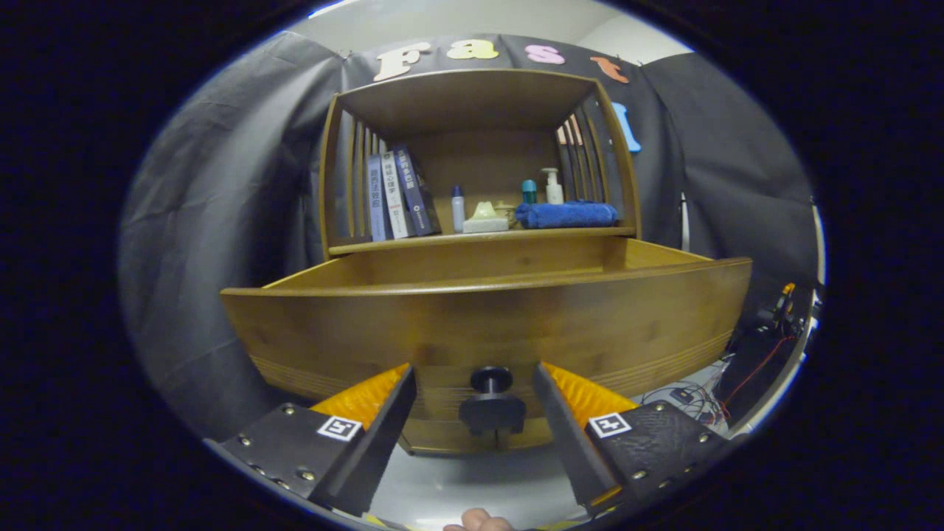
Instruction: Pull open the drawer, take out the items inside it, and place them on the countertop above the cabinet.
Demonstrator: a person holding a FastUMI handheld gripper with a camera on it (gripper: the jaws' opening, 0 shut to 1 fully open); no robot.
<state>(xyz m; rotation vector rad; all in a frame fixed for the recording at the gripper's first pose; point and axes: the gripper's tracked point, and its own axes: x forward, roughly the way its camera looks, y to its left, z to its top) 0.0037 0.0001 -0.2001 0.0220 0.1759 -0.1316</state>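
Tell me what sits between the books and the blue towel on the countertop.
In the gripper view, between the books and the blue towel stand a small white bottle and a pale soap-like block. The hand-held gripper is open around the drawer knob.

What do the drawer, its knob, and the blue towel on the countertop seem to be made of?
Drawer: likely wood or bamboo, brown with a satin varnish; grain and a soft sheen show.
Knob: dark and smooth, perhaps metal or painted wood; it sits between the open fingers, untouched.
Towel: soft folded cloth, probably terry or microfibre; matte, fuzzy surface.
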